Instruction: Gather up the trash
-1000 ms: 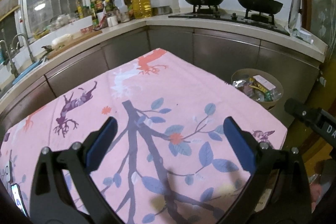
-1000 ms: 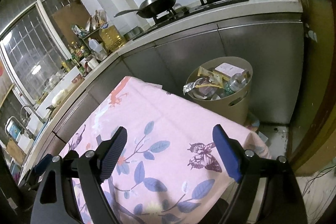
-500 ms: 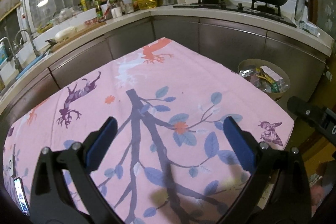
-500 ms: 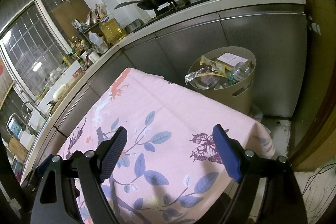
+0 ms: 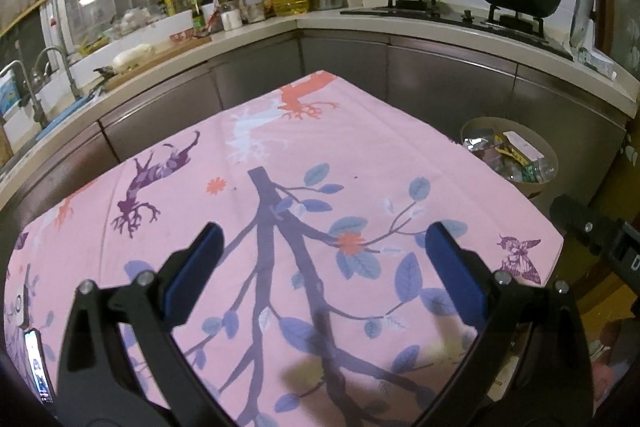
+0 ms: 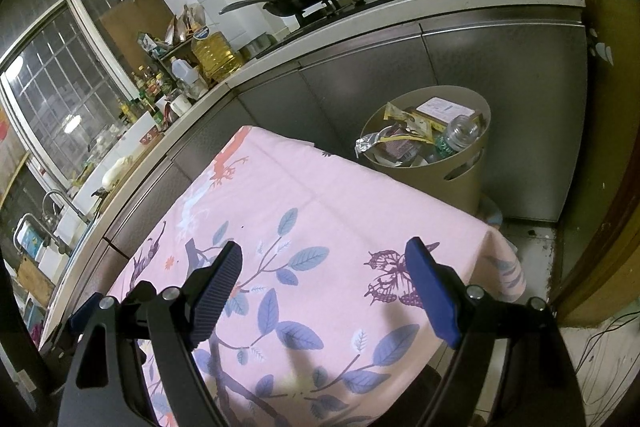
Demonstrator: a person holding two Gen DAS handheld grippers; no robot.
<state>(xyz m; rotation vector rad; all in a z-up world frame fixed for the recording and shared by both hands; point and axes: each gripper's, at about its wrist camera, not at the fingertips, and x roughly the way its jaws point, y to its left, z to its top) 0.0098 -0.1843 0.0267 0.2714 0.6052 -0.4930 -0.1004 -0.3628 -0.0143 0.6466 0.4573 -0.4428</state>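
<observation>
With both jaws wide apart and empty — left gripper (image 5: 320,259), right gripper (image 6: 324,287) — hovered over the pink tablecloth (image 5: 360,155). Collecting looked done — bin (image 6: 472,183) full, no litter visible; next, probably withdraw.

- Phone (image 5: 38,367): cut off by left-wrist frame's lower-left edge; screen content too small to read.
- Trash bin (image 5: 532,187): near side hidden behind tablecloth (image 5: 320,155) edge in left-wrist view; wrappers inside too small to ID.
- Black device (image 5: 600,235) at right edge: cropped, lettering partial, possibly the other gripper's body.
- Counter bottles (image 6: 152,95): labels illegible.
</observation>
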